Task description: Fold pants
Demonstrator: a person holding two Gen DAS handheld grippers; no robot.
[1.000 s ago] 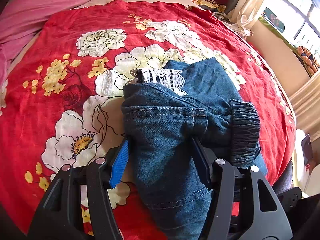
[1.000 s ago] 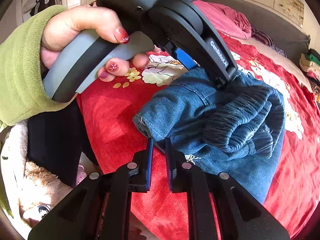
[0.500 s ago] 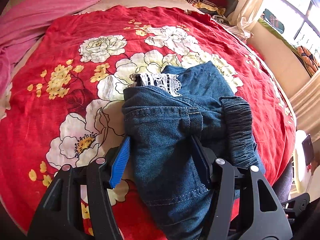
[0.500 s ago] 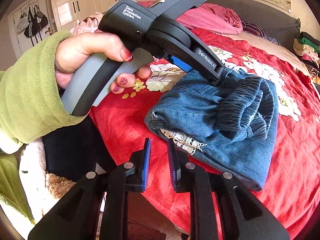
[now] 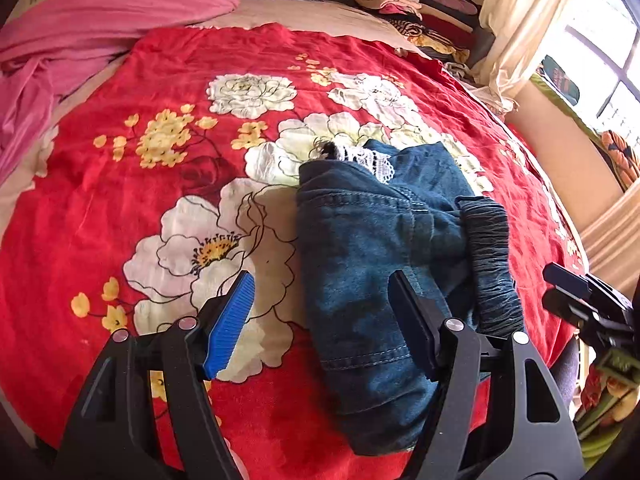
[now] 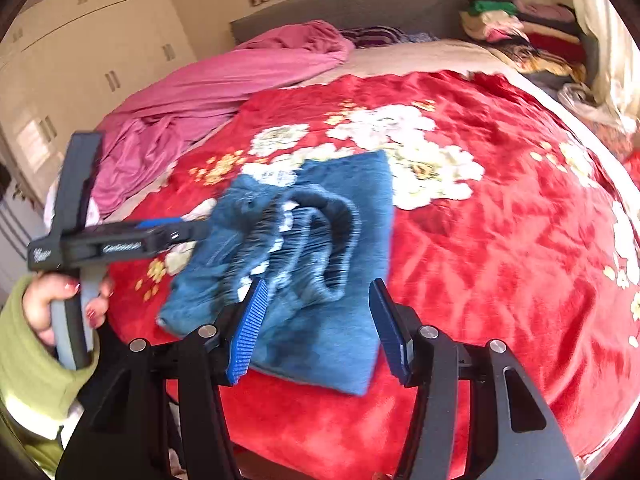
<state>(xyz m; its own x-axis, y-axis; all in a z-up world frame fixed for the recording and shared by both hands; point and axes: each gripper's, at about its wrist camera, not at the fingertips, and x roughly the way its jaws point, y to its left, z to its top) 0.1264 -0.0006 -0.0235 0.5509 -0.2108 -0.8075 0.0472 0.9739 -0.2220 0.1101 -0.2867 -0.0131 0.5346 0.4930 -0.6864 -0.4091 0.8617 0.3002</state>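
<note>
The blue denim pants lie folded into a compact bundle on the red floral bedspread, with white lace trim at the far end and a dark elastic waistband on the right side. My left gripper is open, hovering just above the bundle's near left edge, holding nothing. My right gripper is open and empty above the pants, which look blurred in the right wrist view. The left gripper shows there at the left, held by a hand.
A pink blanket is heaped at the bed's far left. Stacked folded clothes sit at the far right by a curtain and window. The bed edge is close below both grippers. White cupboards stand beyond the bed.
The right gripper has opened from nearly shut and swung up and back over the pants. The left gripper pulled back and rose a little, staying open. The pants stay on the bed.
</note>
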